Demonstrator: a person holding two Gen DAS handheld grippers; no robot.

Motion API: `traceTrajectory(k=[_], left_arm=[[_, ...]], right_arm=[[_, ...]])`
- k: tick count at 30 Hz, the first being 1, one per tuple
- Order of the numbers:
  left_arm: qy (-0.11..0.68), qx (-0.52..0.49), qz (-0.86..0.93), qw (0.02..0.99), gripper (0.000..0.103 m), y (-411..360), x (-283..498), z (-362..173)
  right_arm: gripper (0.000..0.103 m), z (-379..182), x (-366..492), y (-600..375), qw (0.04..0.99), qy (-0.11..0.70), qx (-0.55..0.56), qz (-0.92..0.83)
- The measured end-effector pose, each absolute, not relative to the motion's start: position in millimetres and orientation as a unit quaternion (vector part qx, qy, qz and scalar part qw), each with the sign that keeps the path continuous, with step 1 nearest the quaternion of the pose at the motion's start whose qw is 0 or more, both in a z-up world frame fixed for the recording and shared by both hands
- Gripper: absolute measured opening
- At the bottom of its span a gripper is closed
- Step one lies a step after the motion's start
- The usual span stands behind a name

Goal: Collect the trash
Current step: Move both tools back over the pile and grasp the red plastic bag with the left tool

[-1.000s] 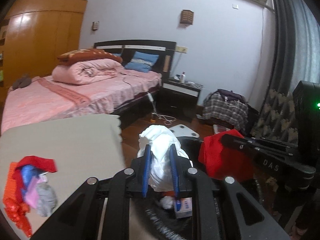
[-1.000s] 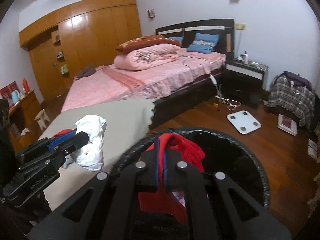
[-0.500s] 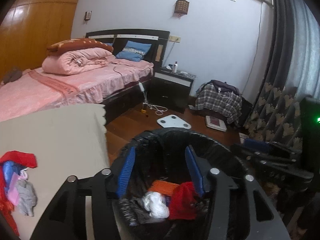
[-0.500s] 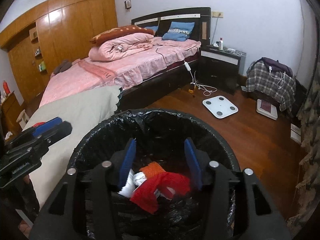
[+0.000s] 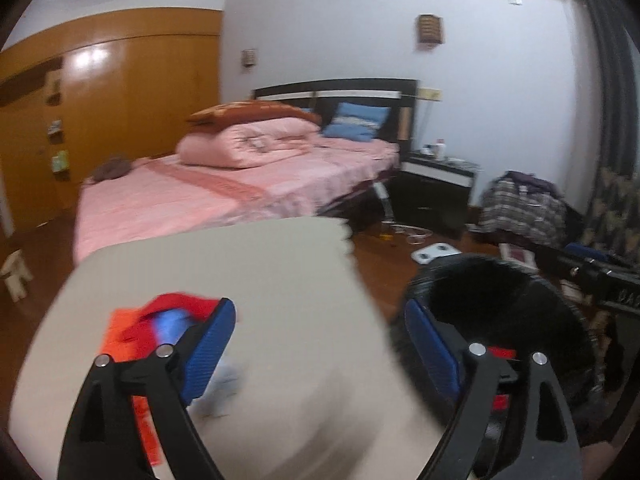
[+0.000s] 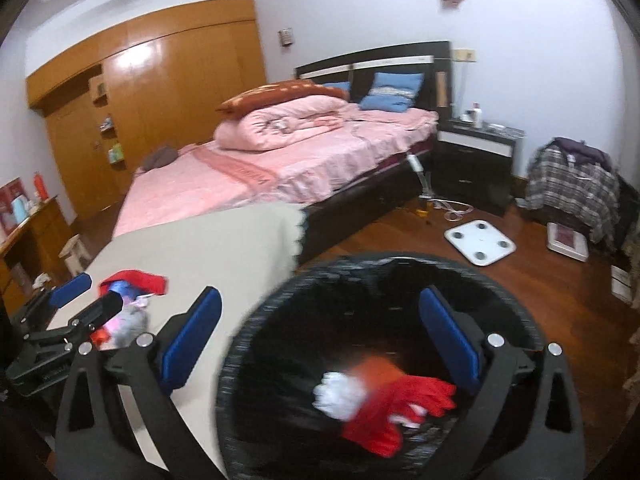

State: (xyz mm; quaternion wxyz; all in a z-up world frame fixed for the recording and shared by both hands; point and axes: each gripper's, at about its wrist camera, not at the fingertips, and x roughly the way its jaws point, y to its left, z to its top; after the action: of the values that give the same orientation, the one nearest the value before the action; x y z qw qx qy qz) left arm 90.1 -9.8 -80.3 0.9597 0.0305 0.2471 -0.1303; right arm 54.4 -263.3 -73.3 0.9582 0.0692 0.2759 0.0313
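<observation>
A black-lined trash bin stands beside the beige table. Inside it lie a red scrap, a white wad and an orange piece. My right gripper is open and empty over the bin's left rim. My left gripper is open and empty above the table's right part; it also shows in the right wrist view. A heap of red, blue and orange trash lies on the table by its left finger, and shows in the right wrist view. The bin sits at the right.
A pink bed lies behind the table. A black nightstand, a white scale and a plaid-covered pile stand on the wooden floor. A wooden wardrobe lines the left wall.
Both grippers opened and dropped the white wad and the red scrap into the bin. Since then both have swung left, the left one back over the table toward the trash heap.
</observation>
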Motion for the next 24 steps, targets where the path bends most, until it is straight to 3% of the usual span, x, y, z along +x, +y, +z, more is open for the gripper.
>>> traceTrajectory(k=[12, 24], left_arm=[[0.270, 0.010, 0.008, 0.963, 0.085, 107, 78, -105], [0.330, -0.025, 0.037, 0.943, 0.085, 143, 94, -147]], right_arm=[[0.096, -86, 79, -139, 0.949, 0.282, 0.022, 0.139], [0.097, -116, 98, -93, 0.937, 0.313, -0.006, 0.155]])
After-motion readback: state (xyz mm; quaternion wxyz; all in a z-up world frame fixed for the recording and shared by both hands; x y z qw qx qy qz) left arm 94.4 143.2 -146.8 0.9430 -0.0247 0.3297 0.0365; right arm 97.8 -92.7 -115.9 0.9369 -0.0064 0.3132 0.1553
